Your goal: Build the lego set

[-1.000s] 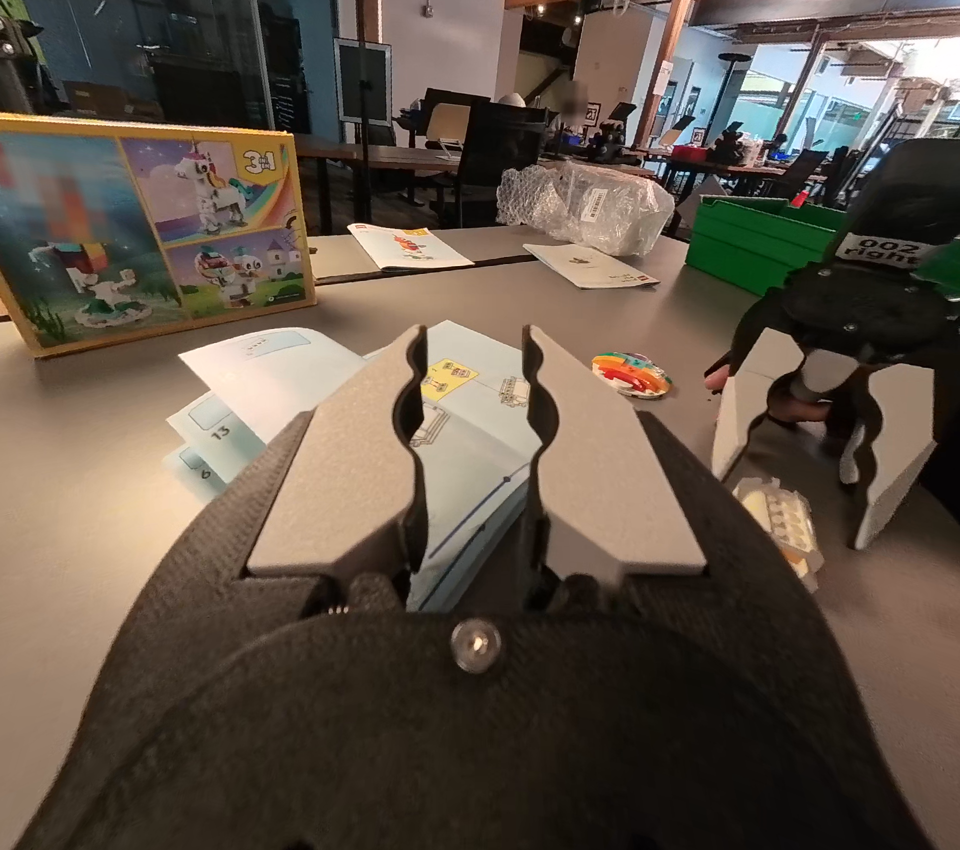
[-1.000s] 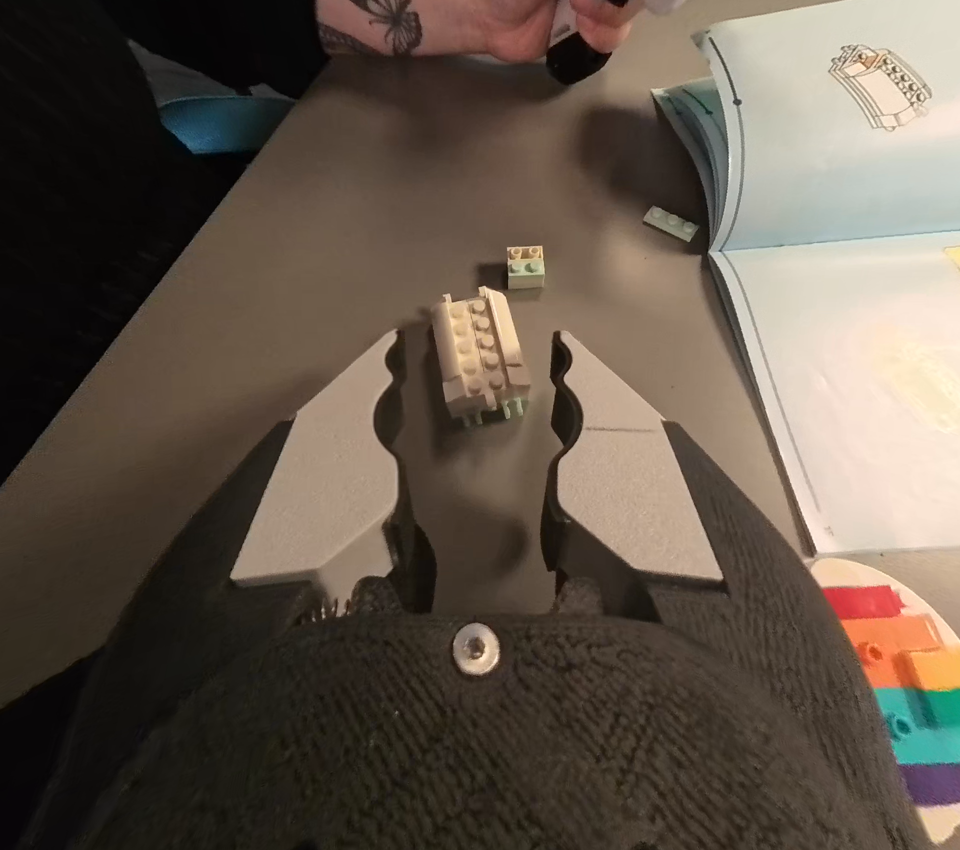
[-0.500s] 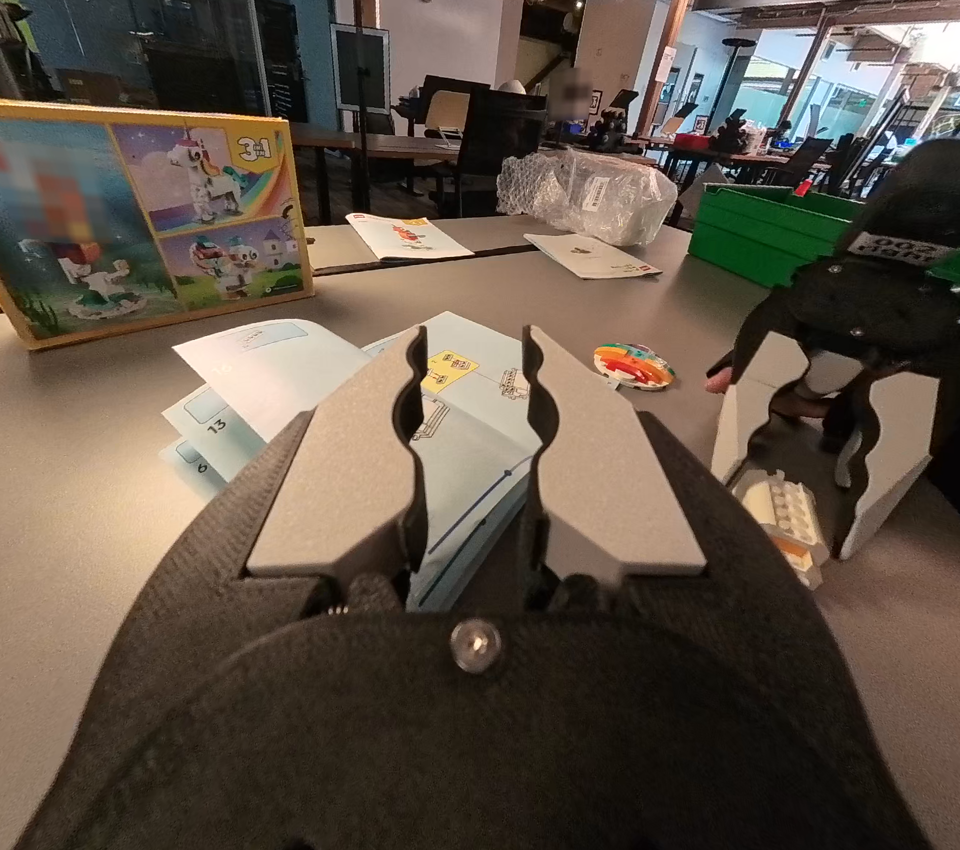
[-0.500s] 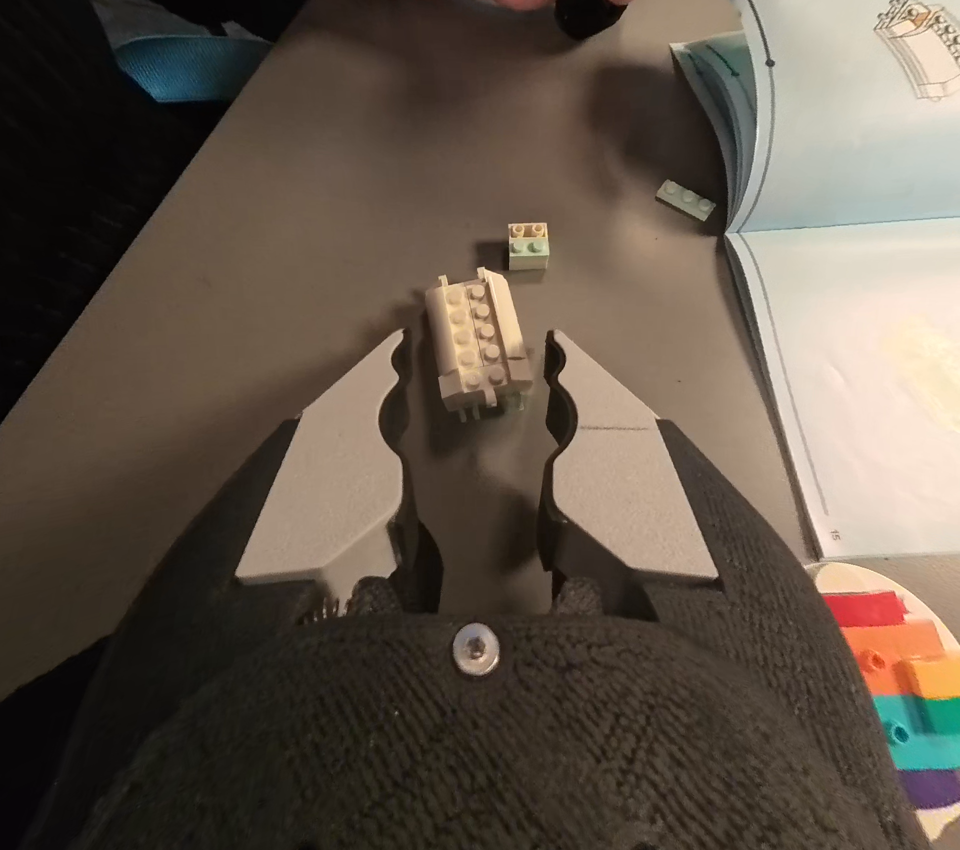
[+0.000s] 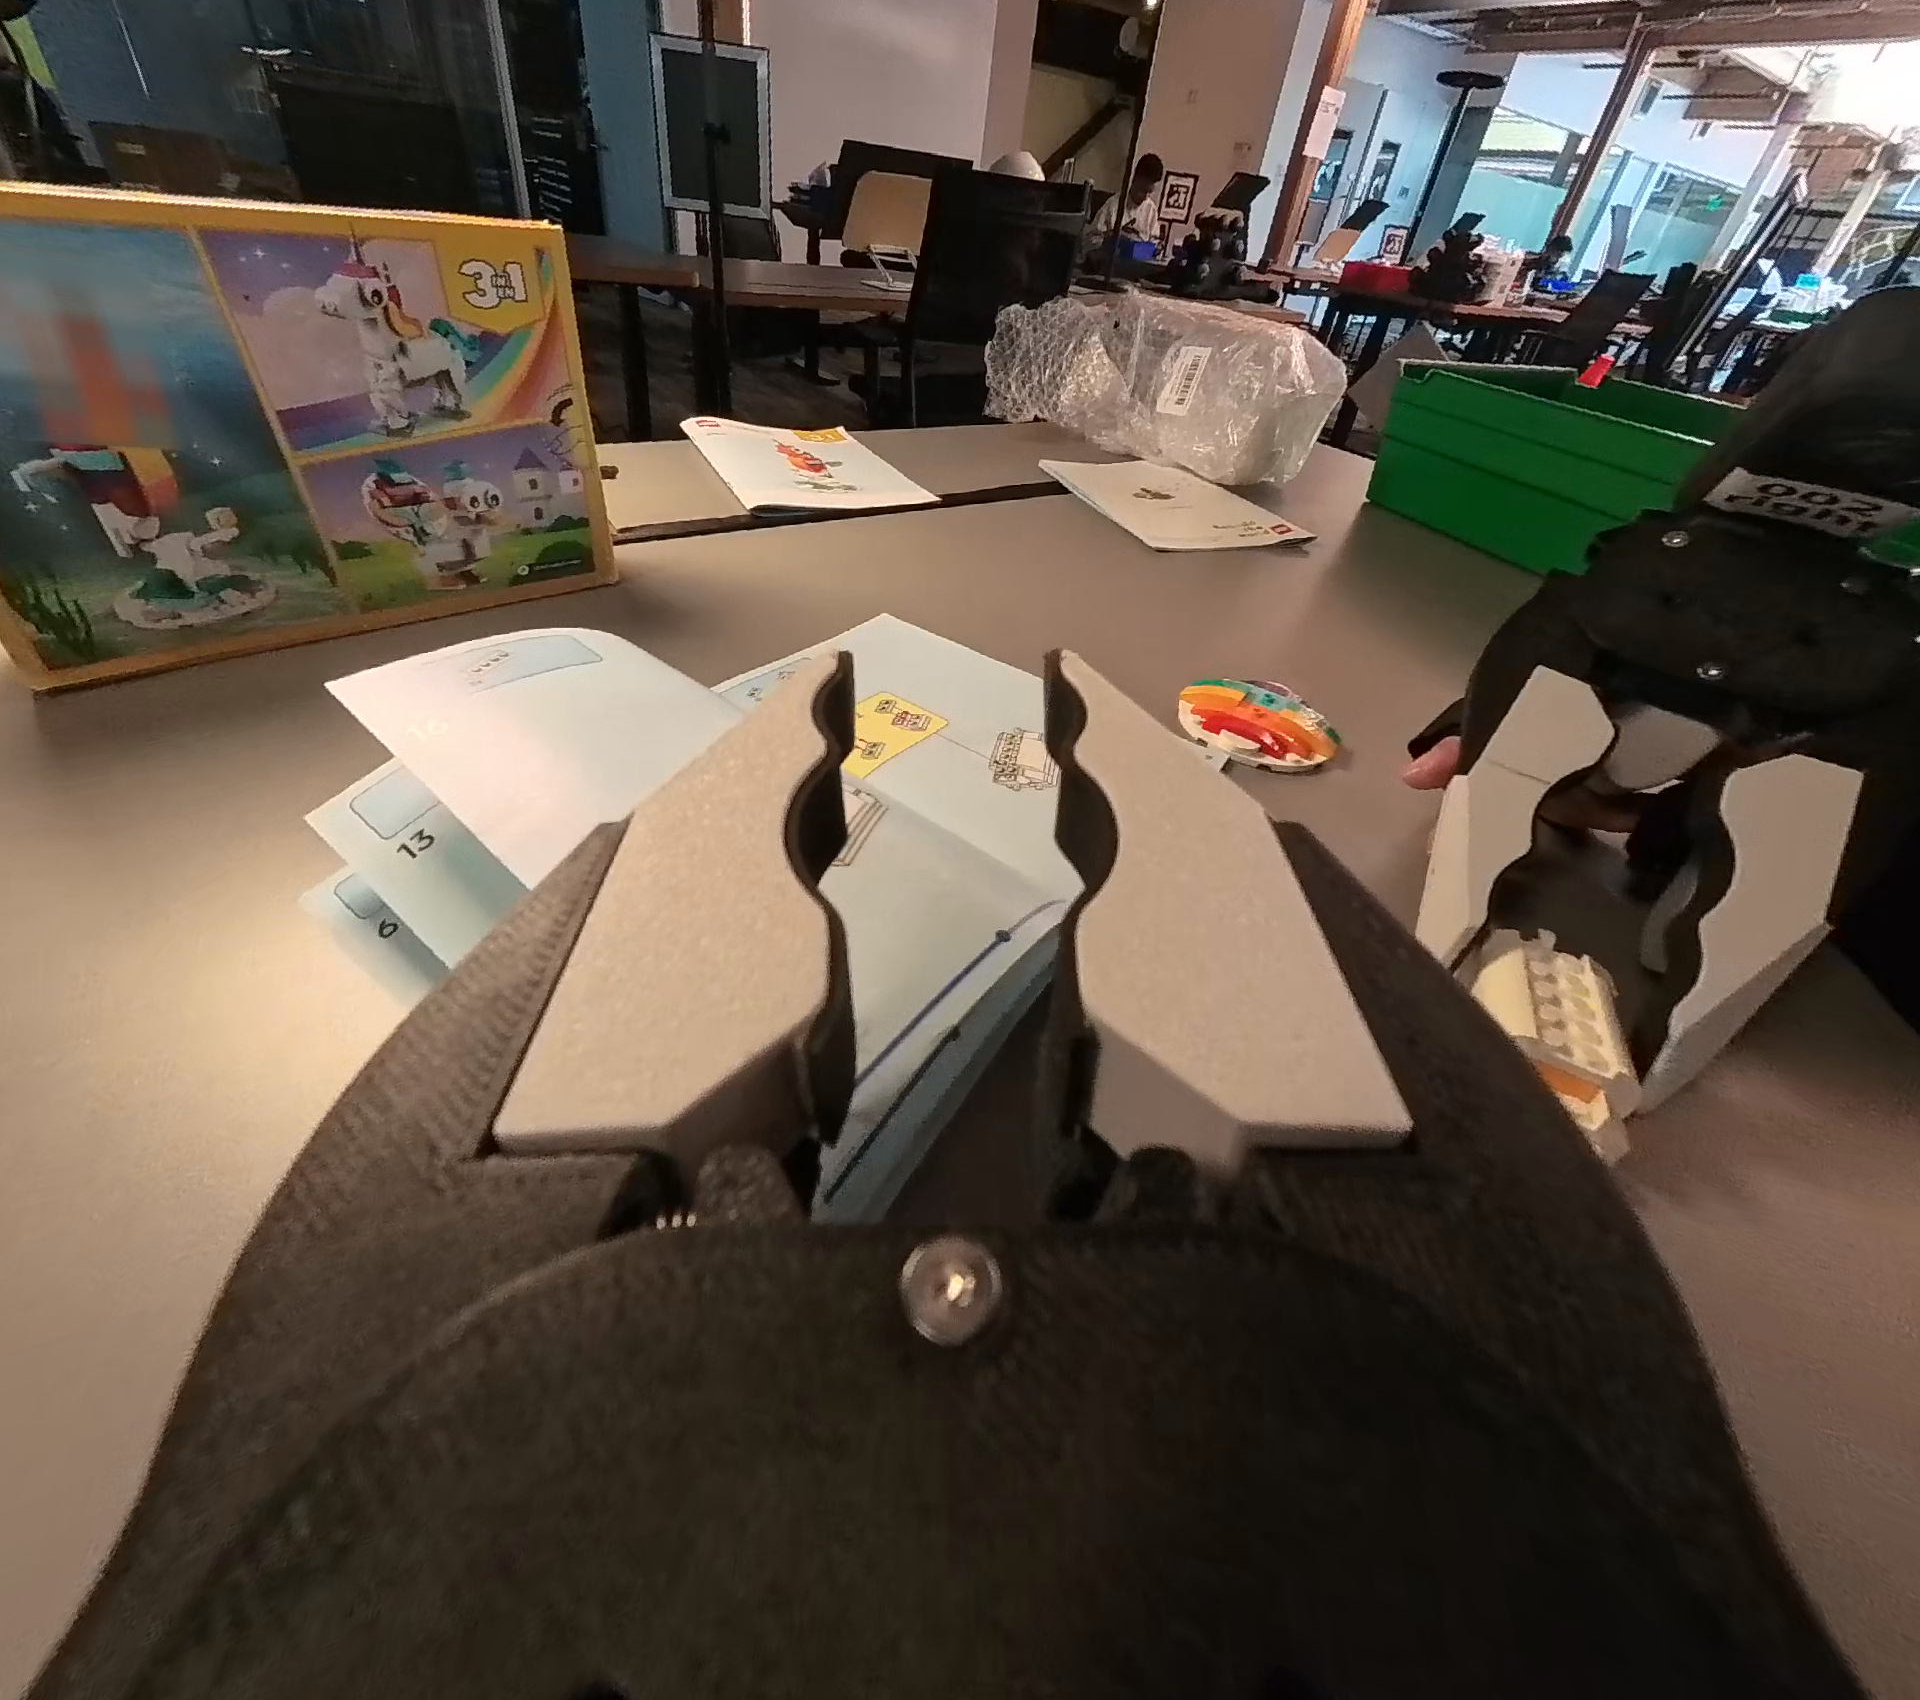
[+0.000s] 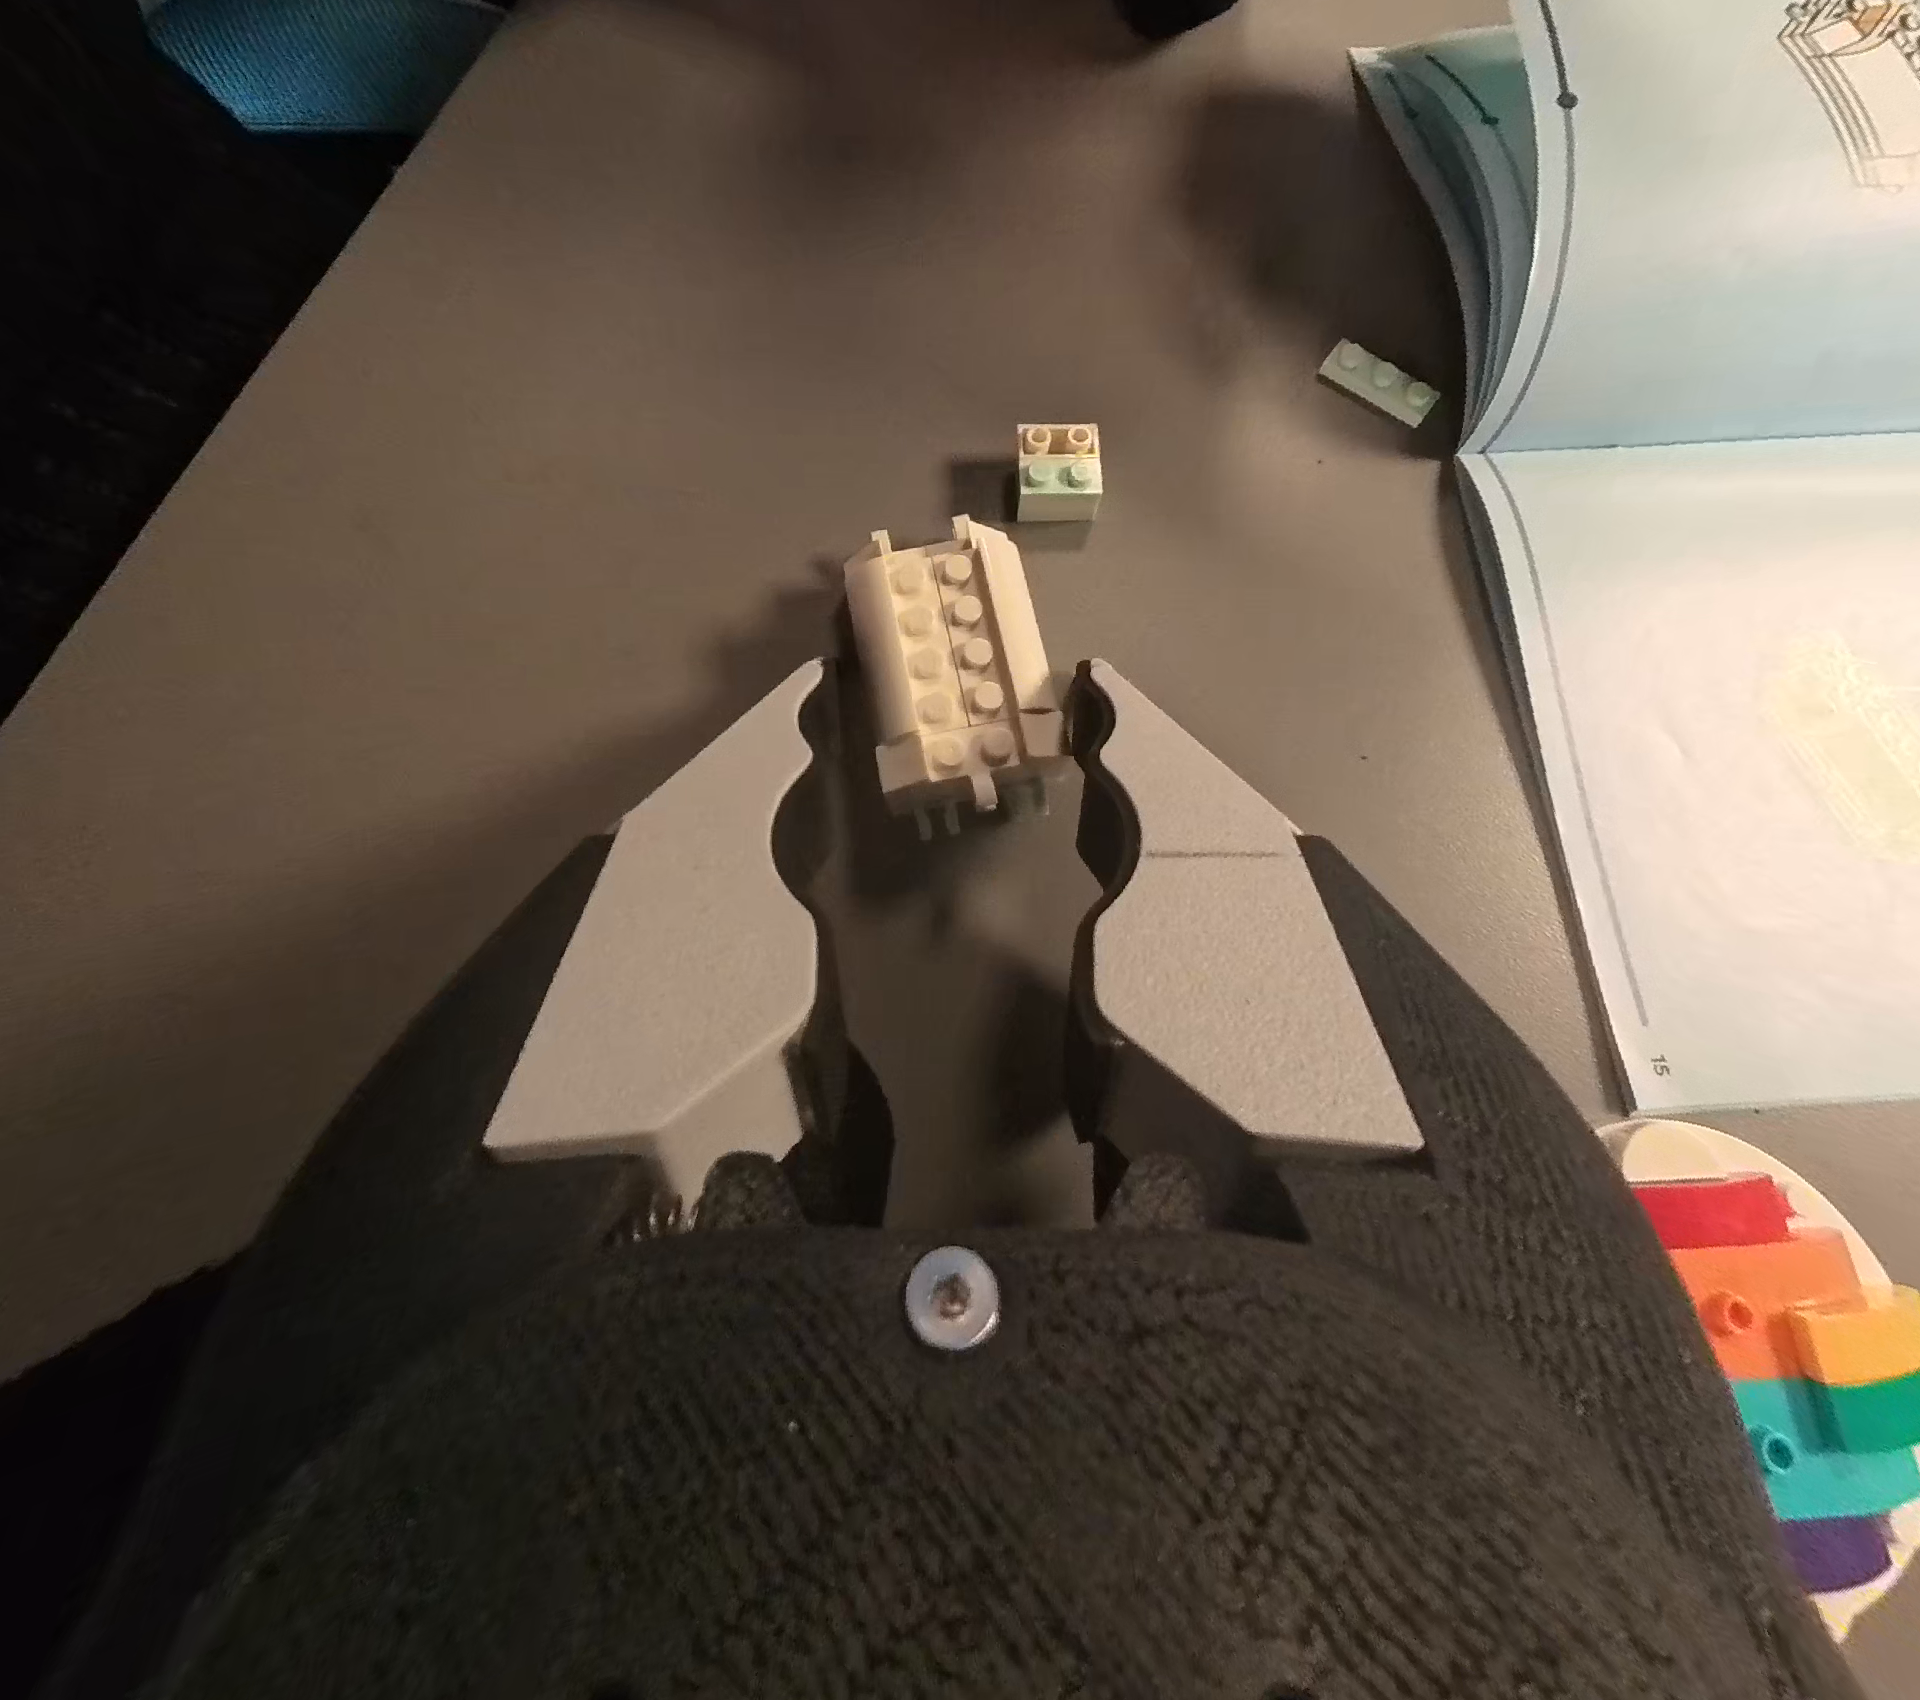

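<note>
- The grey surface [image 6: 520, 403] carries every part of the lego set; keep the work inside its lit middle area.
- The set box [image 5: 281, 435] stands upright at the far left of the surface, well apart from the work.
- The open instruction booklet [image 6: 1714, 611] lies to the right of the loose parts; check the pictured step there before joining parts.
- The left gripper [image 5: 948, 689] hangs above the booklet with its jaws released and nothing between them. Judgement: it is spare and can brace a part when needed.
- The right gripper [image 6: 951, 679] stands low over the surface, jaws spread, with the near end of the white brick assembly [image 6: 956, 663] between the tips. The right tip looks to be touching the assembly; the left tip stands just clear.
- Step in hand, as judged: grasp the assembly. Square the jaws to its long sides, since it lies slightly skewed. Clamp on the flat side walls, not on the studs or the end pegs, and squeeze gently so no brick pops off.
- The round rainbow plate [image 6: 1818, 1338] lies at the near right, clear of the grasp.
- A small green-and-tan brick [image 6: 1060, 476] sits just beyond the assembly; avoid nudging it.
- A thin pale green plate [image 6: 1380, 383] lies beside the booklet edge.
</note>
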A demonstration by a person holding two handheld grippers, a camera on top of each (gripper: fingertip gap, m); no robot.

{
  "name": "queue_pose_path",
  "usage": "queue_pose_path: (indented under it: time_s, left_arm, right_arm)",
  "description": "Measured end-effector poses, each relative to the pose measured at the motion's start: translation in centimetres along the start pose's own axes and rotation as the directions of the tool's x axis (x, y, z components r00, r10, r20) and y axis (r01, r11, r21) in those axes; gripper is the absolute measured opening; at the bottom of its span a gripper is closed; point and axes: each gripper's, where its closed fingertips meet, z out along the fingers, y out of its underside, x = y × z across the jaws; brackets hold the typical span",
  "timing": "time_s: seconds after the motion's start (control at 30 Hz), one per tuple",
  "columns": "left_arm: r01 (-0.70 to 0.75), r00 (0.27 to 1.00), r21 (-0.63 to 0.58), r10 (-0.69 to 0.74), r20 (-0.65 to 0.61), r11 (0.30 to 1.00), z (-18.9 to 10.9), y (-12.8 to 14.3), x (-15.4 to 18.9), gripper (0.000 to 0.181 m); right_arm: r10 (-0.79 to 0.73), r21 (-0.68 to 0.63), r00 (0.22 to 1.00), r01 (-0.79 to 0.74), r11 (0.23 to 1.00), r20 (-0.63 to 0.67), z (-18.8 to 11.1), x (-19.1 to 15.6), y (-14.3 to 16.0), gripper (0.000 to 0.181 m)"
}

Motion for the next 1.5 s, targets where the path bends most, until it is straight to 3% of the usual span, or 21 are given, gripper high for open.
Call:
queue_pose_path:
  time_s: [0.03,0.43,0.8,1.5]
  left_arm:
    - [-0.004,1.000,-0.002,0.004,0.001,1.000,0.0,0.0,0.0,0.035]
    - [0.008,1.000,-0.002,-0.008,-0.007,1.000,0.1,0.1,0.1,0.035]
    - [0.005,1.000,-0.003,-0.005,-0.004,1.000,0.0,0.1,0.0,0.035]
    - [-0.019,1.000,0.005,0.019,-0.010,1.000,-0.2,-0.2,0.2,0.031]
  right_arm:
    - [-0.002,0.000,1.000,0.002,1.000,-0.001,0.0,0.0,0.0,0.044]
    - [0.028,0.011,1.000,-0.028,1.000,0.001,-0.1,0.3,-0.1,0.037]
    - [0.096,0.141,0.991,-0.082,0.987,-0.096,-1.6,2.1,-1.3,0.036]
    - [0.078,0.118,0.993,-0.068,0.991,-0.084,-1.3,1.8,-1.1,0.036]
